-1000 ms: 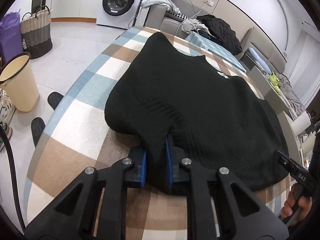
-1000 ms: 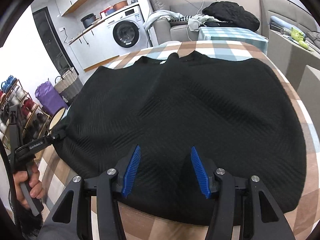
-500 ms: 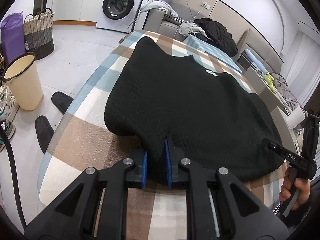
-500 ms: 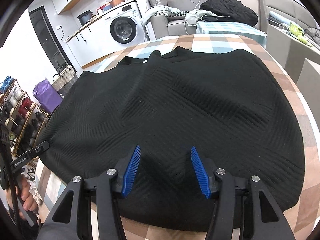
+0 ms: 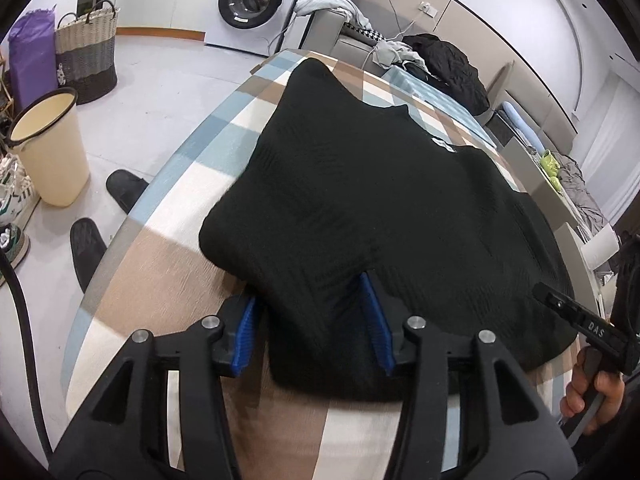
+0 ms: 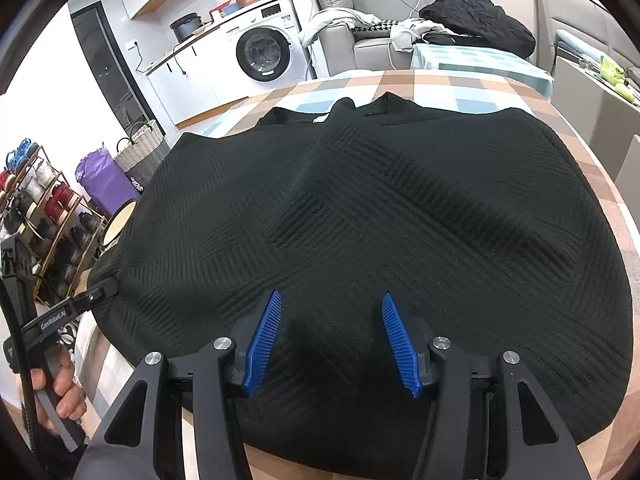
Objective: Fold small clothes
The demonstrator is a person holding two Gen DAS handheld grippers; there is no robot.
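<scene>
The left gripper [image 5: 316,322], which pinched the near edge of the black knit sweater [image 5: 380,208] half a second ago, now stands with its jaws spread and the fabric loose between them, so the sweater lies released on the checked tablecloth [image 5: 168,264] and the next fold can be set up. The right gripper [image 6: 332,340] remains spread above the sweater's near hem, gripping nothing. Legible writing: "DAS" on the right gripper's side in the left view, "GenRobot.AI" on the left gripper's in the right view.
</scene>
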